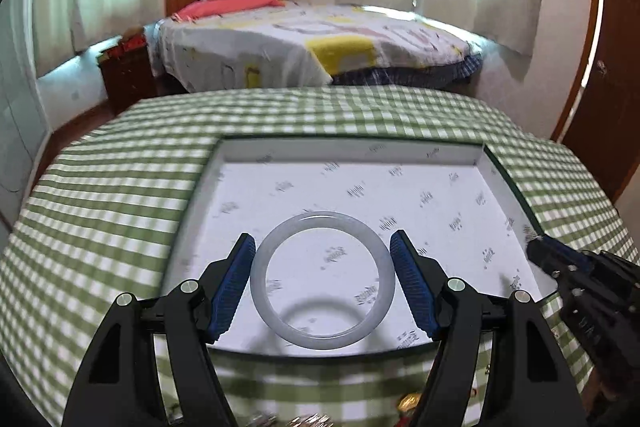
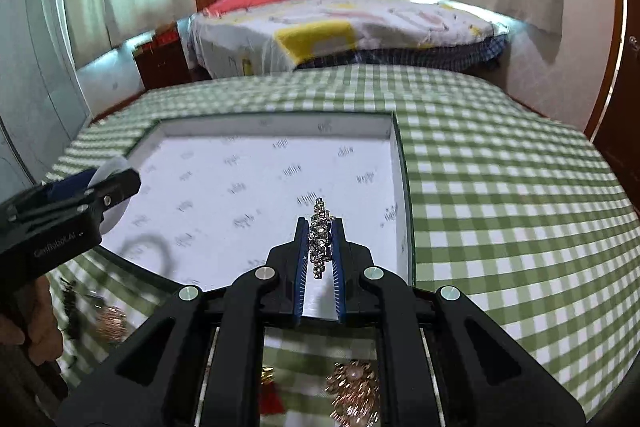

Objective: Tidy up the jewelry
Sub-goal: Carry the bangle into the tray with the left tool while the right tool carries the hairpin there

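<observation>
My left gripper is shut on a pale, translucent bangle, its blue pads pressing on both sides. The bangle hangs above a shallow white box lined with printed paper and casts a ring shadow on it. My right gripper is shut on a sparkling rhinestone piece, over the box near its right wall. In the right wrist view the left gripper with the bangle is at the left. In the left wrist view the right gripper is at the box's right edge.
The box sits on a table with a green-and-white check cloth. Loose jewelry lies on the cloth in front of the box: a rose-gold pearl brooch, a red piece, another gold piece. A bed stands behind the table.
</observation>
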Available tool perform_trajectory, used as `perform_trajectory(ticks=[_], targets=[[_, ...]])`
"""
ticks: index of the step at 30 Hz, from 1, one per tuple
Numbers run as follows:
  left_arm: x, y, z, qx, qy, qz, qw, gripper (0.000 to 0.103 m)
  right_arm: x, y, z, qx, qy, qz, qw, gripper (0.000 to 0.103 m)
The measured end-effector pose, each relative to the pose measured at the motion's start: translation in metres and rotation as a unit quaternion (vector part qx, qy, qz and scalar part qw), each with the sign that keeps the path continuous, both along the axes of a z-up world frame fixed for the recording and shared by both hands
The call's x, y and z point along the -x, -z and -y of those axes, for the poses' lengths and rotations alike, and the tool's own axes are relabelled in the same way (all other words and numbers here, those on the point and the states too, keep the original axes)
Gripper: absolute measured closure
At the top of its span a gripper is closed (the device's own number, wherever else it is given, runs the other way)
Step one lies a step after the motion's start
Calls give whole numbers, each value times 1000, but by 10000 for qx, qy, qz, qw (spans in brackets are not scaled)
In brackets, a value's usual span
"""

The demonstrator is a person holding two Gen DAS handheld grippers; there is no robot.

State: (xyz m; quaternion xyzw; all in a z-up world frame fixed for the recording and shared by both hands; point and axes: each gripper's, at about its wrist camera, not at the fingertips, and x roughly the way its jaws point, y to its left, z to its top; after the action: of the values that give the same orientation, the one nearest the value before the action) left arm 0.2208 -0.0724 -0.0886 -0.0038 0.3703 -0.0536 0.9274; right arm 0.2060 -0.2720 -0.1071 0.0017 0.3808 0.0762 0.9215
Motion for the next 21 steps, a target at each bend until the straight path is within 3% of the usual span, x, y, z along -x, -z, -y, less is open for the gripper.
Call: perform_trajectory(ticks=[7, 13, 15, 20, 21], targets=[[-12, 30, 15, -138, 138, -473, 9987, 35, -11, 19, 3, 49, 115, -246, 9996, 91], [-19, 37, 17, -114, 145, -728, 9972, 35, -15, 22, 4, 28, 150, -337, 9993, 90], [-22, 40, 19, -128, 167, -832, 9963, 35, -16, 22, 5, 17, 156, -365, 9992, 86], [-22, 40, 21, -127, 214, -810, 9964, 29, -12, 18, 1, 27, 113, -275, 9996, 61], [-21, 38, 21, -139, 213, -779, 9966, 28, -11, 16, 1, -12, 116, -240, 9996, 60]])
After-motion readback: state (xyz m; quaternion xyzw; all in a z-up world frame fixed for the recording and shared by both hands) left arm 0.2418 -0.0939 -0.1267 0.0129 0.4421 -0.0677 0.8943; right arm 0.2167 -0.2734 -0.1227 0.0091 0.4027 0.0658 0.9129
